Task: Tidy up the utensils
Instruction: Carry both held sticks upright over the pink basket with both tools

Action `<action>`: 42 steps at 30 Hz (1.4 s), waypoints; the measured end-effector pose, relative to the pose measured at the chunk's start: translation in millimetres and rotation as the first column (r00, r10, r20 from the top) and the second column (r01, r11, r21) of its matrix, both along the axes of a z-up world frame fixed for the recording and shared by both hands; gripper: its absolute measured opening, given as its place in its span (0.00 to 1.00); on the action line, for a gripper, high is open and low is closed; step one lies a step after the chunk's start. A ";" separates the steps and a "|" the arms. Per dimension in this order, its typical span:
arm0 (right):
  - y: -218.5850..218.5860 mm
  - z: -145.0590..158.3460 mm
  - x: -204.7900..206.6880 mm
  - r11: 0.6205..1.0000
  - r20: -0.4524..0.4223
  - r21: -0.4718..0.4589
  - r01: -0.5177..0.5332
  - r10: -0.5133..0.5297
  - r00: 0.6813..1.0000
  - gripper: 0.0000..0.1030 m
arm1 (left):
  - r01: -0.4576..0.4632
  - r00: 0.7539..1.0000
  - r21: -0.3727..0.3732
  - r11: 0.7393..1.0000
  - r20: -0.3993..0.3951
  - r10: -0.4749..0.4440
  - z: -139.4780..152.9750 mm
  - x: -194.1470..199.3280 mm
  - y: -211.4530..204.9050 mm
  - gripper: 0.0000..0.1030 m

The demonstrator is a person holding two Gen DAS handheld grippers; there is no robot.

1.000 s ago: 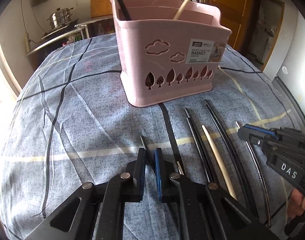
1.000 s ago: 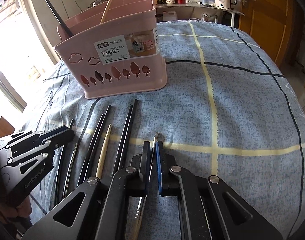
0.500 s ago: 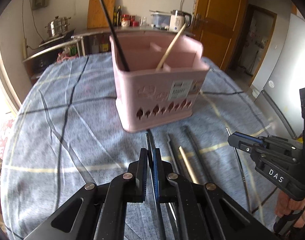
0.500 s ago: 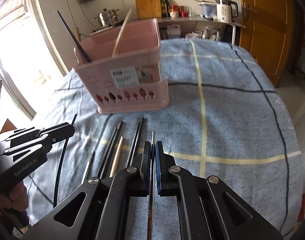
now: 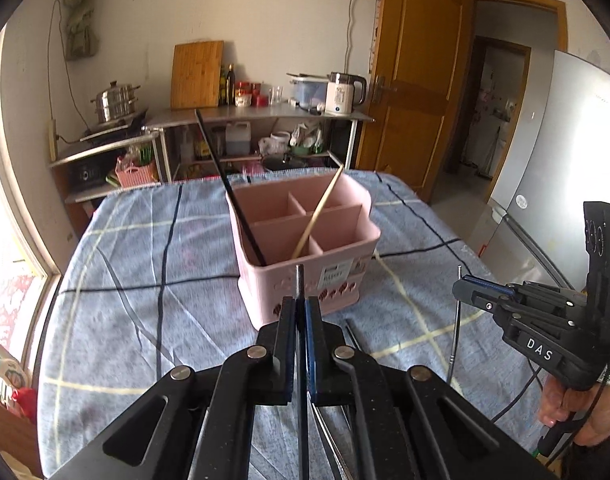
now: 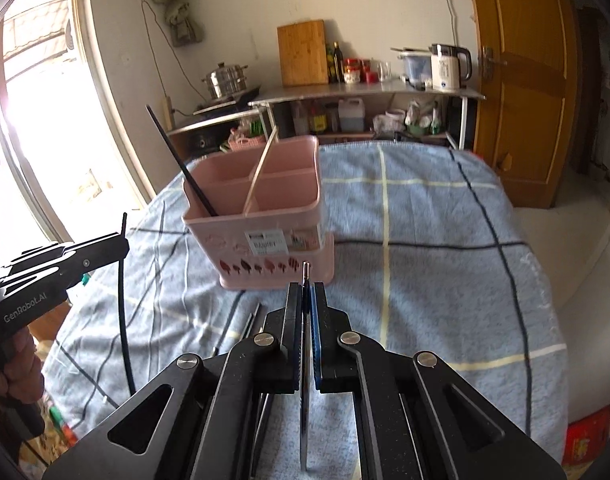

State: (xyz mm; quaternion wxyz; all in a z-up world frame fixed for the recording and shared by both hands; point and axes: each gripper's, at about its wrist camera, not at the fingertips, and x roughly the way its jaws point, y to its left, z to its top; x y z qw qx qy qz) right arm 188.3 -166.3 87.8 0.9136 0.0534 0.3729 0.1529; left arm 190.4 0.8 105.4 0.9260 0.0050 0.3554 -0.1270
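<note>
The basket's [image 5: 305, 236] label print [image 5: 332, 274] is blurred, unreadable.

each view looks forward and down along its own gripper's fingers, from above the near end of the table [image 5: 117, 280]. both face the pink basket [image 5: 305, 248] at frame centre and the kitchen shelf [image 6: 365, 90] behind; each catches the other gripper at one edge.

"DAS" on right gripper [image 5: 471, 290] body; "GenRobot.AI" on left gripper [image 6: 123, 246] body; basket [image 6: 261, 216] label blurred.
</note>
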 end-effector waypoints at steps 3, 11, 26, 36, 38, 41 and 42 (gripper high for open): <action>-2.3 12.4 -1.7 1.000 0.027 0.000 -0.002 0.002 1.000 0.04 | -0.001 1.000 -0.005 1.000 0.020 0.001 10.2 -1.0 2.8 0.04; -5.7 30.5 -6.1 1.000 0.066 0.003 0.000 0.000 0.998 0.04 | -0.010 0.998 -0.016 1.000 0.063 0.011 31.8 -7.0 10.6 0.04; -5.9 43.7 -23.2 1.000 0.095 -0.004 -0.011 0.011 0.995 0.04 | -0.005 0.996 -0.030 1.000 0.089 0.008 50.0 -24.6 13.7 0.04; -4.2 57.0 -25.5 1.000 0.117 0.011 -0.026 0.024 0.993 0.04 | 0.003 0.996 -0.064 0.998 0.084 0.003 63.6 -24.9 17.2 0.04; -2.6 60.1 -23.2 0.999 0.121 0.014 -0.031 0.030 0.992 0.04 | 0.005 0.996 -0.070 0.998 0.085 0.001 67.1 -22.4 18.8 0.04; 1.4 67.2 -18.6 0.999 0.131 0.020 -0.041 0.038 0.991 0.04 | 0.011 0.996 -0.074 0.997 0.092 -0.004 76.7 -15.7 19.1 0.04; 2.1 68.7 -17.1 0.999 0.135 0.020 -0.043 0.040 0.990 0.04 | 0.013 0.995 -0.077 0.997 0.095 -0.006 80.1 -14.1 19.2 0.04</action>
